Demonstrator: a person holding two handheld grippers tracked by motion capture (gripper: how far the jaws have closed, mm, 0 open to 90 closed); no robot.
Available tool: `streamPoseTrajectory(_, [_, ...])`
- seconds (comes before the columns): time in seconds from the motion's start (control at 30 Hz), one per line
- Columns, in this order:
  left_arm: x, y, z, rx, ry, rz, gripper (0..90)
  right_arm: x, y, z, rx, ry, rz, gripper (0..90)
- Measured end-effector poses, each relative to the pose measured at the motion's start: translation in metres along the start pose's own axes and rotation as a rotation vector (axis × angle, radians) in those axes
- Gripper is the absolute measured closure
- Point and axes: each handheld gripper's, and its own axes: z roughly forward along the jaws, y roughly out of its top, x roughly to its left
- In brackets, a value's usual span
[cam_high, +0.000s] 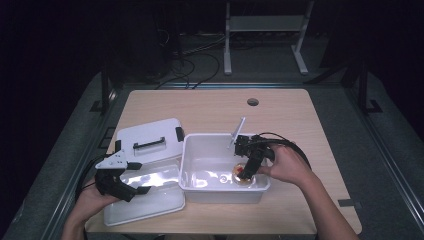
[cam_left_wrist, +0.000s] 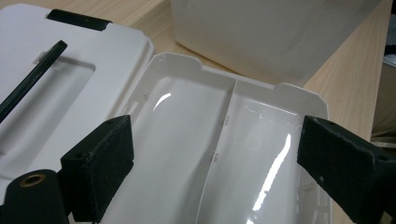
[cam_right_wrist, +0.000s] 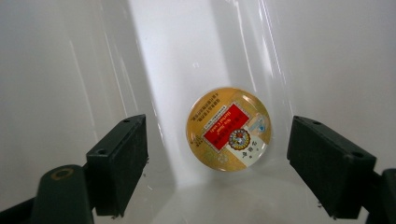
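A white bin stands at the middle of the wooden table. On its floor near the front right corner lies a round gold tin with a red label. My right gripper reaches down into the bin, and in the right gripper view it stands open with one jaw on each side of the tin, not touching it. My left gripper hangs open over a shallow white two-compartment tray, whose divider runs between the jaws.
The bin's white lid with a black handle lies flat behind the tray, left of the bin. A cable hole sits in the far part of the table. The bin wall rises just past the tray.
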Motion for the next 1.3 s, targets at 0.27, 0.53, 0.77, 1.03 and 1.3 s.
streamPoseTrajectory(0.27, [0.0, 0.0, 0.002, 0.002, 0.002, -0.006, 10.5, -0.001, -0.01, -0.015, -0.062, -0.009, 0.017, 22.4])
streamPoseTrajectory(0.53, [-0.001, 0.0, 0.003, 0.008, 0.002, -0.002, 10.4, 0.0, -0.029, -0.042, -0.167, -0.041, 0.058, 23.6])
streamPoseTrajectory(0.77, [-0.001, 0.0, 0.004, 0.011, 0.002, -0.003, 10.4, -0.003, -0.057, -0.066, -0.229, -0.075, 0.117, 24.0])
streamPoseTrajectory(1.03, [-0.001, -0.001, 0.005, 0.015, 0.006, -0.002, 10.4, -0.007, -0.094, -0.079, -0.271, -0.107, 0.192, 24.8])
streamPoseTrajectory(1.3, [-0.001, 0.0, 0.006, 0.016, 0.014, -0.008, 10.1, -0.007, -0.128, -0.067, -0.26, -0.111, 0.263, 24.7])
